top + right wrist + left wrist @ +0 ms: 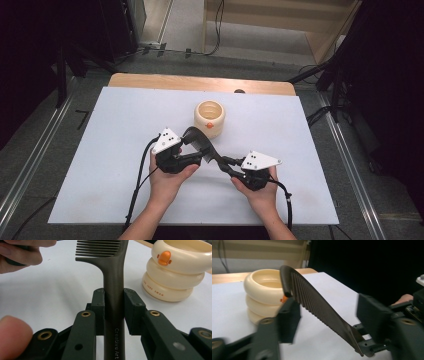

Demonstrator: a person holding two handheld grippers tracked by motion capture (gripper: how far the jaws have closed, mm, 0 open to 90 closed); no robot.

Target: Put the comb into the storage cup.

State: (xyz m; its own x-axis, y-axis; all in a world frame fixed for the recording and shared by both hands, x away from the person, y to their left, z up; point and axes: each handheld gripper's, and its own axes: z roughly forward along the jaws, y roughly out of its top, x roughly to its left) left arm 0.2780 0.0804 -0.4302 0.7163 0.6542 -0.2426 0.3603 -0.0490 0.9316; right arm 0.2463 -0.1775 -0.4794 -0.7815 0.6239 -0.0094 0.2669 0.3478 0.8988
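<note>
Right gripper (114, 308) fingers clamp the comb (113, 290) handle above the counter (125, 130), near the cup (209, 118). Left gripper (329, 322) fingers spread around its teeth. Uneven closing may twist the comb loose.

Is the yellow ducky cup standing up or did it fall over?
Standing up. The cream cup rests on its base on the white table, its open mouth facing up, beside the comb.

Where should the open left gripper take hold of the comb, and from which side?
Judging by its pose, grip the comb on its smooth spine near the rounded tip, from above. The right gripper already clamps the handle, and the teeth are thin. The left gripper straddles it, open.
</note>
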